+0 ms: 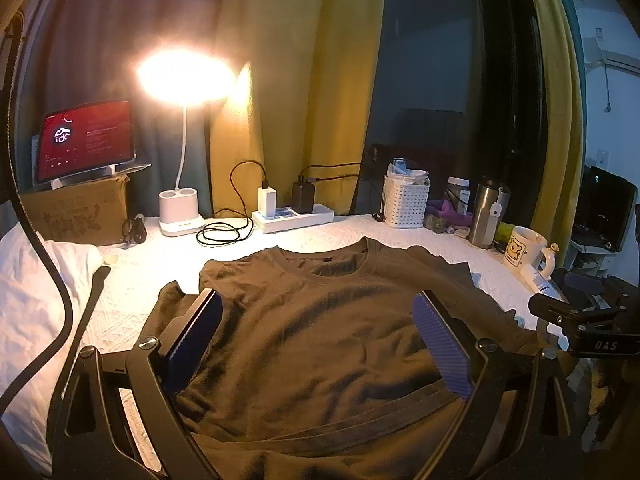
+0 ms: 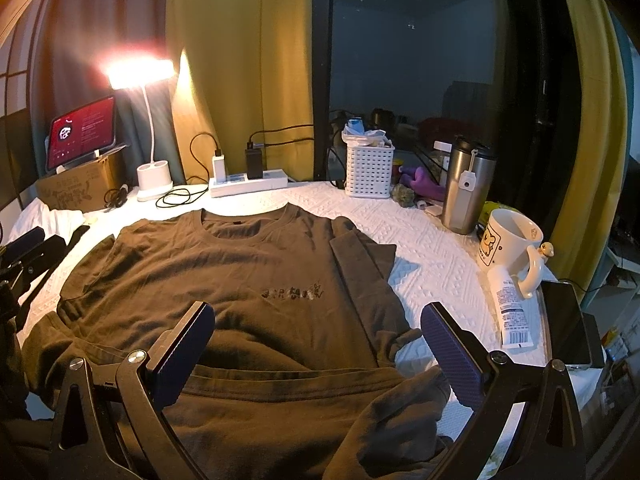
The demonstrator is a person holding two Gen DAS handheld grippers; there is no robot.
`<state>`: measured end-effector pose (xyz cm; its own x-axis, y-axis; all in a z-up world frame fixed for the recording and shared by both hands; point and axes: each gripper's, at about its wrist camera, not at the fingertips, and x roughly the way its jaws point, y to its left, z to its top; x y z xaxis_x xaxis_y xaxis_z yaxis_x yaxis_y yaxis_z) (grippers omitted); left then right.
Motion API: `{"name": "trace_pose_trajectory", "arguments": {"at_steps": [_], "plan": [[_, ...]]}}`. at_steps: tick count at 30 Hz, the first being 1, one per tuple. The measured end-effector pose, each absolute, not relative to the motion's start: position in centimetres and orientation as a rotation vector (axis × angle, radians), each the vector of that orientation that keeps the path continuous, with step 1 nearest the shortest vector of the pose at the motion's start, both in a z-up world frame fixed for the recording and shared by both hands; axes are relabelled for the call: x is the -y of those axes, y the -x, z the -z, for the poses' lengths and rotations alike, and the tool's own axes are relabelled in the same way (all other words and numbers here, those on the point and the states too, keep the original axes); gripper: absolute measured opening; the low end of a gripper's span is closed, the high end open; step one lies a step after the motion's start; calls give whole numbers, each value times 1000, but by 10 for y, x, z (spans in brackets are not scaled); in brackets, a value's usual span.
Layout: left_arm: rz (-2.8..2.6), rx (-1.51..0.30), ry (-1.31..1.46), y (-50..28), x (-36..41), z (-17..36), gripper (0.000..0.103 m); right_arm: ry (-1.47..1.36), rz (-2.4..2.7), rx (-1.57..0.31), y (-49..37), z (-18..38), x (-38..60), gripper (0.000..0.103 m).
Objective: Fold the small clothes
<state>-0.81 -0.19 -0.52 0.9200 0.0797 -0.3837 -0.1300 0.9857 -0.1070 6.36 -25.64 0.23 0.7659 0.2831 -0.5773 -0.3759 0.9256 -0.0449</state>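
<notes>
A brown T-shirt (image 1: 320, 328) lies spread face up on the white textured tablecloth (image 1: 160, 264), collar away from me. In the right wrist view the shirt (image 2: 224, 280) shows a small printed logo (image 2: 292, 291), a folded-in right sleeve (image 2: 360, 252), and a bottom hem turned up near me. My left gripper (image 1: 318, 316) is open above the shirt's lower left part and holds nothing. My right gripper (image 2: 316, 324) is open above the lower right hem and holds nothing. The right gripper also shows at the right edge of the left wrist view (image 1: 580, 312).
At the back stand a lit desk lamp (image 1: 180, 208), a tablet (image 1: 86, 140) on a cardboard box, a power strip (image 1: 296, 216) with cables and a white basket (image 2: 368, 168). At the right are a steel tumbler (image 2: 464, 188), a mug (image 2: 510, 244), a tube (image 2: 510, 308) and a phone (image 2: 566, 324).
</notes>
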Motion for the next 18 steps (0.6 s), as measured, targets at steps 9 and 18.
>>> {"name": "trace_pose_trajectory", "arguments": {"at_steps": [9, 18], "plan": [[-103, -395, 134, 7, 3, 5, 95, 163, -361, -601, -64, -2, 257, 103], [-105, -395, 134, 6, 3, 5, 95, 163, -360, -600, -65, -2, 256, 103]]}}
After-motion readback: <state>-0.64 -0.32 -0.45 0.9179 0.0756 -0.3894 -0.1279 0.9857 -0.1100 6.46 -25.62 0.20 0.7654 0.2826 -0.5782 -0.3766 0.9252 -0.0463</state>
